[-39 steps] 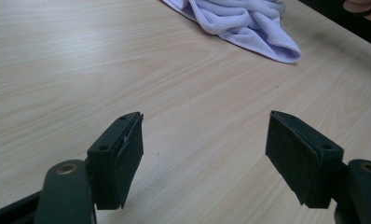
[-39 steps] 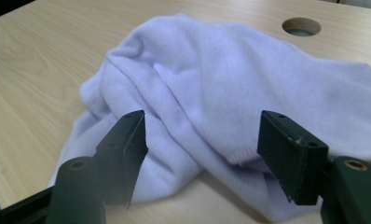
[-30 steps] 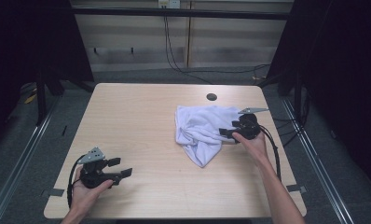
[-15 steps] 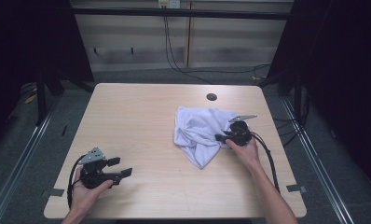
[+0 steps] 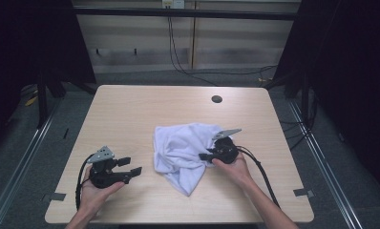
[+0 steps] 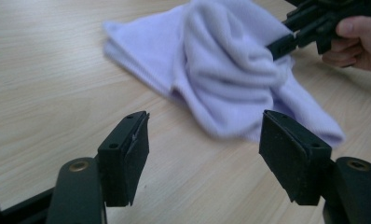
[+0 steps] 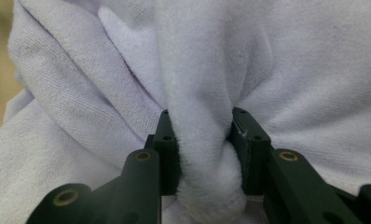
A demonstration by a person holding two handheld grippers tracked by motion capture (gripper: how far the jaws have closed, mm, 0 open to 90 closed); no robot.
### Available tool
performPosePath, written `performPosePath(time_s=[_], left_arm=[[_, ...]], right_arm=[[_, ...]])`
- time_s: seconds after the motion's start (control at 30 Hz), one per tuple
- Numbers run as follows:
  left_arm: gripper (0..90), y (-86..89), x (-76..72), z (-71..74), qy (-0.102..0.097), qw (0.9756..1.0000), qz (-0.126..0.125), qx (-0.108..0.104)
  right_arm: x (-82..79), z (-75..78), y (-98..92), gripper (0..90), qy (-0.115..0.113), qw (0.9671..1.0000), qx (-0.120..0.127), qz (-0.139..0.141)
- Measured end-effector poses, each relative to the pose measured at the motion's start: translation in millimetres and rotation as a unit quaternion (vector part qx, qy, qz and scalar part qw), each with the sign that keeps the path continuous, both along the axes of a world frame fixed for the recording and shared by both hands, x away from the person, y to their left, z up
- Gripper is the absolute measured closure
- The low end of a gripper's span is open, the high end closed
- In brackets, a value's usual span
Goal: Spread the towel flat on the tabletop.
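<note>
One white towel [image 5: 185, 150] lies crumpled right of centre on your counter [image 5: 131, 114]. Your right tongs [image 5: 205, 156] pinch a thick fold [image 7: 203, 154] of it between both pads; their jaws have just been closing on that cloth. Your left tongs [image 5: 133, 169] rest near the counter's front-left corner, well apart from the towel, jaws spread wide with nothing between them, though they have just narrowed slightly. A dark round hole [image 5: 216, 99] sits toward the counter's far edge, with nothing between either tongs and the towel. Since a second ago, towel and right hand [image 5: 231, 167] have shifted leftward, toward you.
</note>
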State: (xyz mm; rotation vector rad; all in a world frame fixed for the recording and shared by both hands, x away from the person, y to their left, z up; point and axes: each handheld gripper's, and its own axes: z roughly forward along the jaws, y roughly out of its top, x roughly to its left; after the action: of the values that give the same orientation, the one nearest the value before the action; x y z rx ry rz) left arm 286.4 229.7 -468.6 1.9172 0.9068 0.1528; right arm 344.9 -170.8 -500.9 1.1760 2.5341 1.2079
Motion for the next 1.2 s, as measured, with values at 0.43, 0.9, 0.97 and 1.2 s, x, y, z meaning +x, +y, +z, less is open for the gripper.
performPosePath(time_s=[0.43, 0.9, 0.97, 1.2], left_arm=[[60.7, -27.4, 13.5, 21.6, -0.032, 0.9989, -0.013, -0.031], [85.6, -47.6, 30.1, -19.5, 0.039, 0.9955, -0.052, 0.069], [86.7, -42.5, 30.9, -20.7, 0.053, 0.9956, -0.052, 0.057], [85.9, -23.5, 32.9, -21.1, 0.063, 0.9952, -0.056, 0.05]], right_arm=[[-49.6, 24.8, 38.6, 42.4, -0.005, 0.9969, 0.008, 0.078], [-41.9, 35.3, -36.0, 47.3, -0.04, 0.9962, 0.072, -0.026], [-41.7, 33.0, -36.4, 47.8, -0.038, 0.9967, 0.067, -0.026], [-37.5, 13.2, -33.0, 50.0, -0.021, 0.9994, 0.022, -0.017]])
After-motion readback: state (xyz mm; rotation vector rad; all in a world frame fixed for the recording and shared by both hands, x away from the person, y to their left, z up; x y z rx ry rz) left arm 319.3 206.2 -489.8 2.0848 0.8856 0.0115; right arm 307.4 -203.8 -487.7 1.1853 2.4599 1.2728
